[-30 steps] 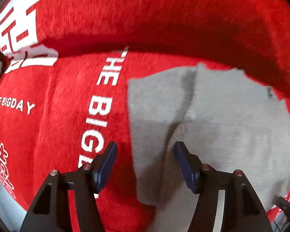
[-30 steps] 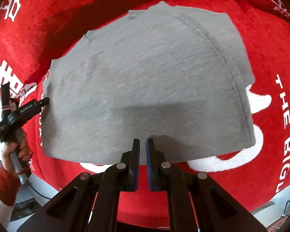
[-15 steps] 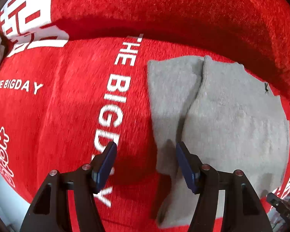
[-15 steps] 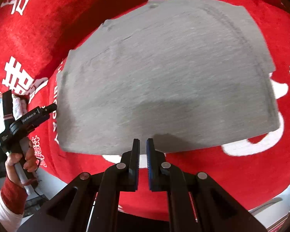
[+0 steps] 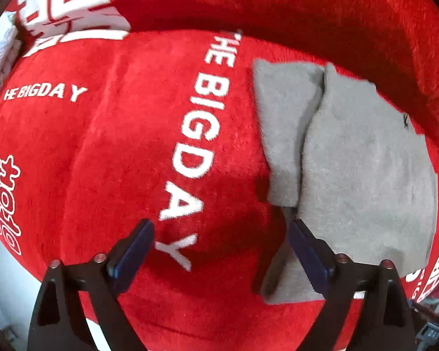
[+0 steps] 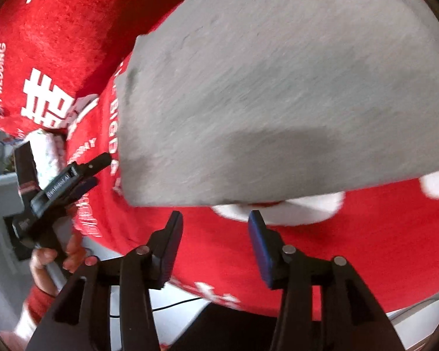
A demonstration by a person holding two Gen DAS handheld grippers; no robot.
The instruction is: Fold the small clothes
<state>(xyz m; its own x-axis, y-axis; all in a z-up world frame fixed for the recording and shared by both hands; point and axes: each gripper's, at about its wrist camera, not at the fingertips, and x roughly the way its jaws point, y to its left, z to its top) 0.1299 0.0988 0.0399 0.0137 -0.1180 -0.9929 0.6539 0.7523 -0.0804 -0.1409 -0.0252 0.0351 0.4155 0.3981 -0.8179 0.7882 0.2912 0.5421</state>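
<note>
Right tongs (image 6: 213, 234) spread just short of the grey garment's (image 6: 278, 87) near hem, closer than the spread left tongs (image 5: 219, 248).

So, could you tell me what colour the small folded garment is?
Plain grey, clearest in the right wrist view.

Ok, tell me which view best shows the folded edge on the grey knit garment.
Left wrist view: the grey knit garment shows one layer lapped over another. The right wrist view shows only its blurred, flat surface.
</note>
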